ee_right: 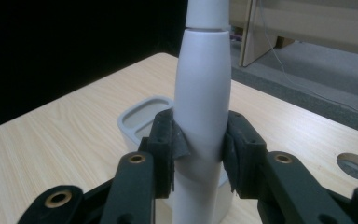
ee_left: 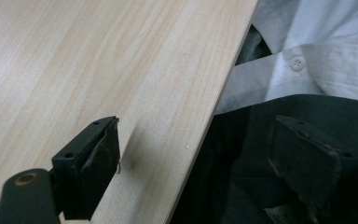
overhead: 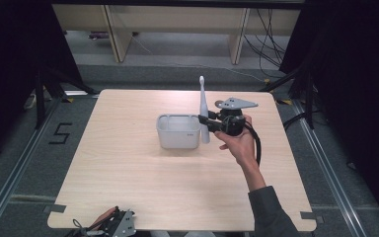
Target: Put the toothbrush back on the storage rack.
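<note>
Because the right gripper [overhead: 208,123] squeezes the white toothbrush [overhead: 203,112] by its fat handle, it stands straight up — just beside the grey cup [overhead: 178,131], ready to drop in. Left gripper [ee_left: 196,163] waits wide apart, holding nothing.

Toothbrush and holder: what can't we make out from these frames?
- electric toothbrush head: cut off by the right gripper view's top edge; too small in the high view.
- Its base: behind the right gripper.
- white holder interior: near wall hides it.
- left gripper: cropped at the bottom edge.
</note>
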The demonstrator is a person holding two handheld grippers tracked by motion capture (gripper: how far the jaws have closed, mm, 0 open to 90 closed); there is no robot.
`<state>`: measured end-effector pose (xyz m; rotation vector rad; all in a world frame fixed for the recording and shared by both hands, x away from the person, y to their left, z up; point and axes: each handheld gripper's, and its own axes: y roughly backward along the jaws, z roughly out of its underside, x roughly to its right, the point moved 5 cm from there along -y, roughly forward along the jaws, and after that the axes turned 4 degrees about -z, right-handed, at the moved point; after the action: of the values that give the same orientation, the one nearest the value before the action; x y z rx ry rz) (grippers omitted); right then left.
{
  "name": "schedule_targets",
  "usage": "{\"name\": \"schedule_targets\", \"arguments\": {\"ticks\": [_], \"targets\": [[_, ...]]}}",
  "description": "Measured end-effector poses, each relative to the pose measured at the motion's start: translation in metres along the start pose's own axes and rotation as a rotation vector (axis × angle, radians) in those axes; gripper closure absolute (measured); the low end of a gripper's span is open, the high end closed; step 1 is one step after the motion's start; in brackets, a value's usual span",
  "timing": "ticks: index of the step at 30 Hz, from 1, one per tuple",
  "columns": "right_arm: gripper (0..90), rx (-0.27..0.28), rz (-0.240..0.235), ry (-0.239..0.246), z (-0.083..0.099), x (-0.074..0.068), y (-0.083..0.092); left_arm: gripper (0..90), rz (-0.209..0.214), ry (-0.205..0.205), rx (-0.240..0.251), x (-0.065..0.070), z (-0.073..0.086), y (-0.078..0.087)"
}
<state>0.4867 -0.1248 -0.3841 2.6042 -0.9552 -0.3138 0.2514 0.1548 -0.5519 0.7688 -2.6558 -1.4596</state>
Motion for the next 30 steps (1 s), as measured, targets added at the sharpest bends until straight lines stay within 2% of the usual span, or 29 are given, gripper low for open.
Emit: {"name": "schedule_targets", "arguments": {"ticks": [2,5,9,10,11,12,13,15,16,18,19,22,23,25,29,30], "targets": [[66.6,0.001,-0.019,-0.012,-0.003,-0.002,-0.003,15.4,-0.001,-0.004,-0.003,0.0,0.0,0.0],[66.6,0.002,-0.014,-0.025,-0.006,-0.003,-0.004,15.4,0.001,-0.002,-0.003,0.0,0.0,0.0],[66.6,0.01,0.001,0.005,-0.01,-0.001,-0.005,15.4,-0.004,-0.001,0.0,0.0,0.0,0.0],[66.6,0.015,-0.007,-0.012,-0.012,-0.002,-0.007,15.4,0.033,-0.008,-0.029,0.0,0.0,0.002],[66.6,0.015,-0.001,-0.026,-0.013,-0.002,-0.007,15.4,0.035,-0.01,-0.032,0.0,0.001,0.002],[66.6,0.018,0.006,0.006,-0.014,0.0,-0.008,15.4,0.029,-0.01,-0.028,0.0,0.001,0.002],[66.6,0.015,-0.012,-0.016,-0.015,-0.002,-0.01,15.4,0.032,-0.012,-0.034,0.0,0.001,0.002],[66.6,0.017,0.001,0.0,-0.017,0.001,-0.012,15.4,0.03,-0.011,-0.031,0.0,0.001,0.002],[66.6,0.011,-0.003,-0.023,-0.017,-0.001,-0.013,15.4,0.03,-0.011,-0.031,0.0,0.001,0.002],[66.5,0.021,-0.014,-0.022,-0.02,-0.001,-0.015,15.4,0.029,-0.012,-0.031,-0.001,0.001,0.002],[66.6,0.021,-0.003,-0.02,-0.022,0.0,-0.016,15.4,0.021,-0.012,-0.03,-0.001,0.001,0.002],[66.5,0.026,-0.001,-0.007,-0.025,0.0,-0.017,15.4,0.033,-0.01,-0.029,0.0,0.001,0.002],[66.5,0.031,0.005,-0.014,-0.029,-0.001,-0.019,15.4,0.032,-0.01,-0.029,0.0,0.001,0.002],[66.5,0.034,-0.013,-0.03,-0.031,-0.002,-0.021,15.4,0.035,-0.011,-0.032,0.0,0.001,0.002],[66.5,0.037,0.009,-0.02,-0.036,-0.001,-0.024,15.4,0.032,-0.012,-0.029,0.0,0.001,0.002],[66.5,0.043,0.015,-0.003,-0.037,0.001,-0.025,15.4,0.032,-0.012,-0.028,0.0,0.001,0.003]]}}
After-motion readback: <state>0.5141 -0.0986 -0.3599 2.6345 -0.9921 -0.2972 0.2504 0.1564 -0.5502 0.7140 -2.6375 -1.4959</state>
